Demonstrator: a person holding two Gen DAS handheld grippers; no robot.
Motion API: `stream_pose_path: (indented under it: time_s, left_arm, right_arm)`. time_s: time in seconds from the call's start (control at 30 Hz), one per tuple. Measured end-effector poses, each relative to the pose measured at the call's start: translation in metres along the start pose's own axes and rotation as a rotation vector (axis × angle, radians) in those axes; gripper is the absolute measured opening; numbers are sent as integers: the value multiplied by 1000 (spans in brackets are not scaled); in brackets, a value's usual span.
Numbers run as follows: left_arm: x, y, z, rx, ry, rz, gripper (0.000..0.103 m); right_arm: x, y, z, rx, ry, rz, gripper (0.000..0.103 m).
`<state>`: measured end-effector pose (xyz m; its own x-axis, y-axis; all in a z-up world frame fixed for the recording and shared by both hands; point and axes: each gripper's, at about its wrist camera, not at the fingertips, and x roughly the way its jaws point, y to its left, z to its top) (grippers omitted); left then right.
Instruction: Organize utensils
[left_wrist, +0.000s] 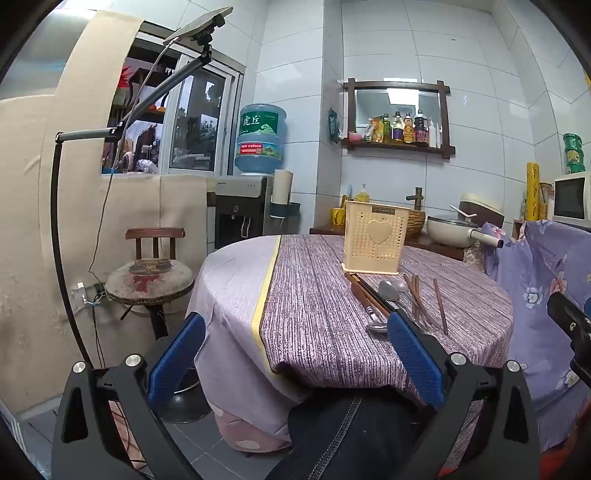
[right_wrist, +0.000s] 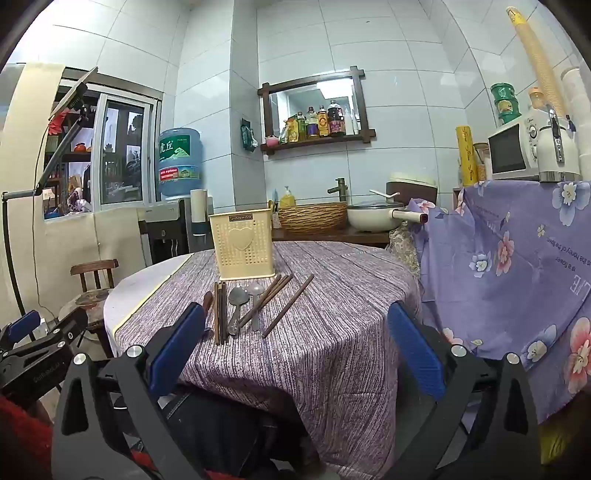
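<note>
Hovering wide and empty short of the desk (right_wrist: 332, 332), both hand-held grippers (left_wrist: 295, 354) (right_wrist: 295, 347) have everything left: chopsticks (right_wrist: 286, 306) and spoons (right_wrist: 236, 297) lie before the unfilled holder (right_wrist: 243, 245).

Spoon handles (left_wrist: 376, 326): near ends hidden behind the left gripper's blue finger (left_wrist: 413, 358).
Holder (right_wrist: 243, 245): inside not visible from either view.
Leftmost chopstick (right_wrist: 207, 301): lower end covered by the right gripper's finger (right_wrist: 177, 350).
Table (right_wrist: 332, 369): near edge hidden under draped cloth.
</note>
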<state>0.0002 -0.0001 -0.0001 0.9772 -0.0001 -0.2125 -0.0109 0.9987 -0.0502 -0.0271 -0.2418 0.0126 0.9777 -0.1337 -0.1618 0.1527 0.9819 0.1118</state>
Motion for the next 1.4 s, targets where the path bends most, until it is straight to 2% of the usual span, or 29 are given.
stream_pose_path:
  time_s: [1.4]
  left_arm:
    - [1, 2, -1, -1, 5, 0, 98]
  right_arm:
    - [3, 0, -3, -4, 10, -2, 98]
